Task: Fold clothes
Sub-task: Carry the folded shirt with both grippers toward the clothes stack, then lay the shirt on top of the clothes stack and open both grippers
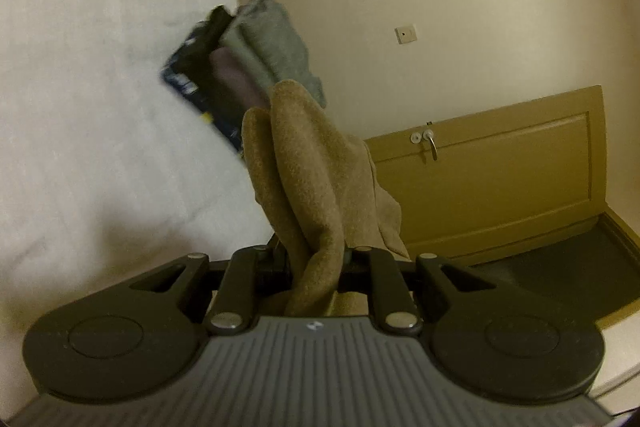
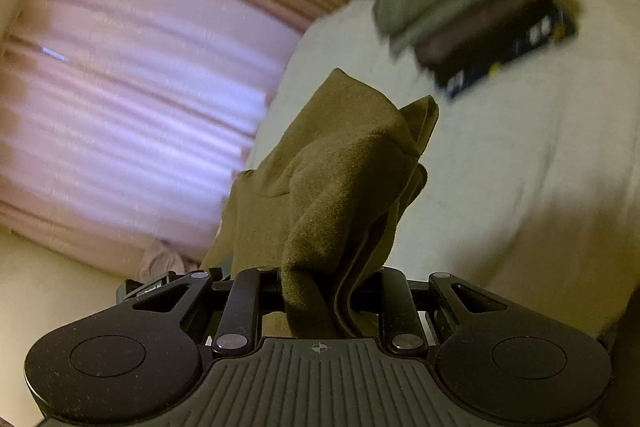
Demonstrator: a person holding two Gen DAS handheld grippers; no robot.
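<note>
A tan fleece garment point(image 1: 308, 163) is pinched in my left gripper point(image 1: 316, 259), which is shut on it, and hangs bunched over the fingers. My right gripper point(image 2: 320, 283) is shut on the same tan garment point(image 2: 340, 167), its folds draped over the jaws. Both grippers hold it up above the white bed point(image 1: 100, 87). A stack of folded clothes point(image 1: 248, 59), grey on top, purple and dark blue below, lies on the bed beyond the garment. It also shows in the right wrist view point(image 2: 472, 11), blurred.
A tan door point(image 1: 500, 171) with a metal handle and a cream wall with switch plates point(image 1: 405, 35) are to the right in the left wrist view. Pink curtains point(image 2: 132, 95) fill the left of the right wrist view. The white bed point(image 2: 520, 167) spreads right.
</note>
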